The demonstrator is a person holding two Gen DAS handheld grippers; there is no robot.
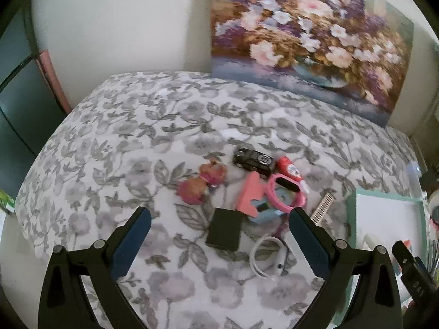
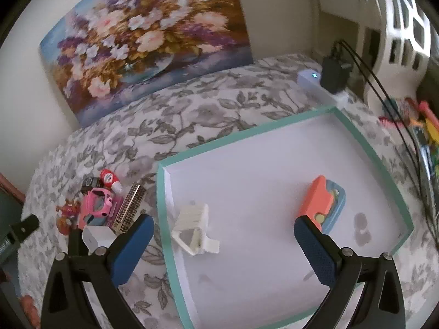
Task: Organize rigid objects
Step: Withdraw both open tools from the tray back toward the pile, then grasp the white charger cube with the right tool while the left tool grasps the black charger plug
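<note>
1. Left wrist view: my left gripper [image 1: 219,216] hangs over the flowered bedspread [image 1: 115,142] with jaws spread wide and nothing between them. Below it lies the pile of items not yet sorted.
2. Right wrist view: my right gripper [image 2: 222,224] hovers over the teal-rimmed tray [image 2: 162,192], jaws fully apart, nothing gripped.
3. Step in hand, as I judge it: between a drop and the next pick. The tray holds some pieces and the pile beside it is not yet cleared.
4. Count in tray: one white plastic piece [image 2: 196,229], one orange-and-blue toy [image 2: 322,204]. Two in all.
5. Count in pile, left view: one black toy car [image 1: 253,160], one red bottle [image 1: 289,170], one pink watch [image 1: 285,192], one pink-and-blue toy [image 1: 255,200], one flat black box [image 1: 225,229], one small figurine [image 1: 203,183], one white cable [image 1: 267,256], one harmonica [image 1: 323,205]. The right view adds one white charger block [image 2: 97,237].
6. Next move, my estimate: lower the left gripper onto the black box, which lies nearest, and close across its narrow sides. The cable lies just beside it; avoid snagging it.
</note>
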